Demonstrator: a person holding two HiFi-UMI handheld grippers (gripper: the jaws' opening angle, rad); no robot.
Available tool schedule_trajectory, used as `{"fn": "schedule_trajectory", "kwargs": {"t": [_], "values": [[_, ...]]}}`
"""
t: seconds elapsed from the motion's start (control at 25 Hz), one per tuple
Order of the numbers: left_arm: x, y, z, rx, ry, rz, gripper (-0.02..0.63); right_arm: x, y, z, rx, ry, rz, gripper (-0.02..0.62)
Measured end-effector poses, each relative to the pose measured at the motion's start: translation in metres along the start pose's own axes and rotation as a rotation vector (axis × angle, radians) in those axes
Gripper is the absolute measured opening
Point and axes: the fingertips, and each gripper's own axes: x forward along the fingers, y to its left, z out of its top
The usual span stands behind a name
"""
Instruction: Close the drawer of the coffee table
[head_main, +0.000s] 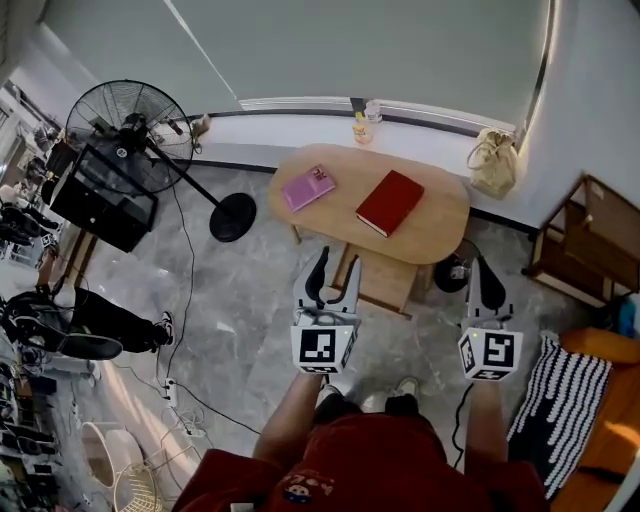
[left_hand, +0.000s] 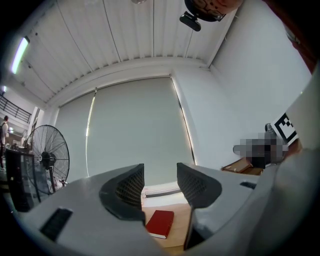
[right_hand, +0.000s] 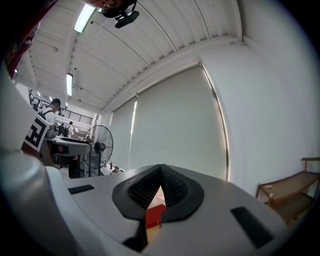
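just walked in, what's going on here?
A person stands facing the coffee table, a hand-held gripper in each hand. The table's drawer sticks out toward them, not yet closed. The left hand-held gripper is open and empty; the right hand-held gripper is shut on nothing. Neither touches the drawer. A red book and a pink book lie on top.

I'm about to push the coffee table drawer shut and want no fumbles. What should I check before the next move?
1. Drawer stands open below the coffee table: ok.
2. Left gripper jaws apart, nothing between them: ok.
3. Right gripper jaws together, empty: ok.
4. Gripper at the drawer front: not ok, table lies ahead of both.
5. Red book and pink book on the tabletop, clear of the drawer: ok.
6. Drawer contents below its rim: cannot tell.
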Motion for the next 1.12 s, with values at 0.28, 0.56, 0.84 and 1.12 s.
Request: {"fn": "schedule_trajectory", "kwargs": {"t": [0.28,0.56,0.84,1.12], "values": [[0.006,0.005,-0.034,-0.025,-0.001,-0.022,0.192,0.002,0.006,-0.041,0.000,0.057,-0.034,-0.003],[-0.005,0.020,-0.109,0.003,0.058,-0.055,0.192,0.006,0.046,-0.109,0.034,0.149,-0.031,-0.003],[-0.039,0.027,-0.209,-0.046,0.137,-0.086,0.192,-0.006,0.108,-0.200,0.052,0.253,0.007,-0.003],[-0.072,0.006,-0.331,0.006,0.268,-0.137,0.192,-0.031,0.133,-0.313,0.106,0.319,0.028,-0.003]]}}
